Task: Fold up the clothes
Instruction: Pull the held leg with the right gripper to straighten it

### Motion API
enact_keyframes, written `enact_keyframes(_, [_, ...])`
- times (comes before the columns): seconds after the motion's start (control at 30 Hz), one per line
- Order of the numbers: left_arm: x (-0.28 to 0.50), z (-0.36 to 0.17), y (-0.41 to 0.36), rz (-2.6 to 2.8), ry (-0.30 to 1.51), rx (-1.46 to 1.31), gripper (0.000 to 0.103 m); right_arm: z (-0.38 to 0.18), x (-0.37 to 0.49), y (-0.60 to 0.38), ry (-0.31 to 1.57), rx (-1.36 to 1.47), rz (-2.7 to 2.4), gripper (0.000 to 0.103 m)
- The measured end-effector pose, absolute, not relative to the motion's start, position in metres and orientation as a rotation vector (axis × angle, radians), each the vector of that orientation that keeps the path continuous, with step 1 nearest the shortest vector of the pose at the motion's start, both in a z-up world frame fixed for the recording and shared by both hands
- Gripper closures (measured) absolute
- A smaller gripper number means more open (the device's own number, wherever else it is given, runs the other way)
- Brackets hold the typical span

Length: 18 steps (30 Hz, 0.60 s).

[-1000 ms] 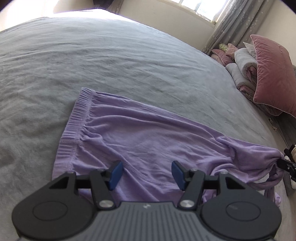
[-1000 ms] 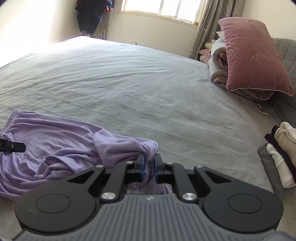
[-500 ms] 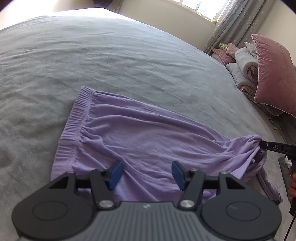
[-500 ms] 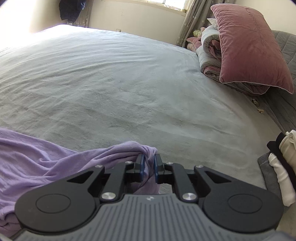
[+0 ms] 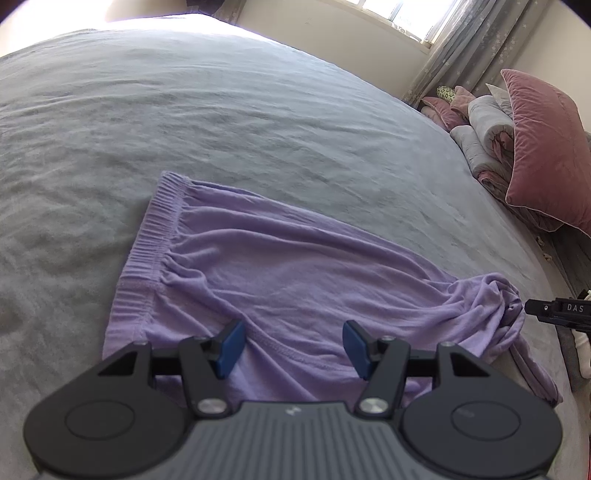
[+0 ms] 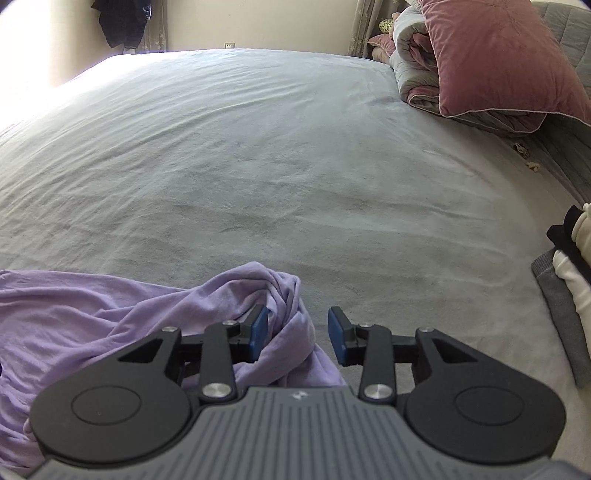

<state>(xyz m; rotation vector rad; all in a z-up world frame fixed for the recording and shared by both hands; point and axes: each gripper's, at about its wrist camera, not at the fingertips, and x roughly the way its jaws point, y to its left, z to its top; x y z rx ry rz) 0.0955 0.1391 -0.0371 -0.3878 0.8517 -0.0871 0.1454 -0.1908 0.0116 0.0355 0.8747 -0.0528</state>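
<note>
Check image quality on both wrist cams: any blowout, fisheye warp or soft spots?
Left wrist view: sunlight blows out the far bed sheet at top left; fisheye bows the bed; purple garment is sharp, the pink pillow at the rim slightly soft. Right wrist view: wall and sheet edge clipped white at far left; garment evenly lit, no glare.

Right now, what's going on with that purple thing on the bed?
A person with two handheld grippers is laying out lilac shorts on the grey bed for folding. The right gripper is open, the bunched leg end resting between its fingers. The left gripper hovers open over the near hem.
</note>
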Motion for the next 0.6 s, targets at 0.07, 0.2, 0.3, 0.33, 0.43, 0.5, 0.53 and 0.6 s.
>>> enact_keyframes(0.07, [0.096, -0.037, 0.139, -0.082, 0.853, -0.394, 0.043, 0.008, 0.136, -0.193, 0.895, 0.121, -0.023, 0.064])
enact_keyframes(0.2, [0.096, -0.037, 0.137, -0.076, 0.852, -0.391, 0.043, -0.005, 0.130, -0.190, 0.921, 0.226, 0.012, 0.065])
enact_keyframes(0.3, [0.096, -0.037, 0.136, -0.075, 0.850, -0.383, 0.043, -0.018, 0.131, -0.186, 0.929, 0.274, 0.017, 0.065])
enact_keyframes(0.33, [0.096, -0.038, 0.136, -0.076, 0.850, -0.382, 0.043, -0.022, 0.132, -0.184, 0.931, 0.290, 0.019, 0.066])
enact_keyframes(0.43, [0.097, -0.038, 0.138, -0.079, 0.851, -0.386, 0.043, -0.031, 0.133, -0.182, 0.933, 0.324, 0.017, 0.098])
enact_keyframes(0.5, [0.097, -0.038, 0.139, -0.082, 0.851, -0.389, 0.043, -0.027, 0.134, -0.186, 0.910, 0.281, -0.017, 0.098])
enact_keyframes(0.53, [0.097, -0.038, 0.139, -0.084, 0.852, -0.390, 0.043, -0.023, 0.134, -0.189, 0.896, 0.246, -0.037, 0.098])
enact_keyframes(0.6, [0.098, -0.038, 0.140, -0.085, 0.852, -0.395, 0.043, -0.014, 0.136, -0.197, 0.872, 0.177, -0.074, 0.098])
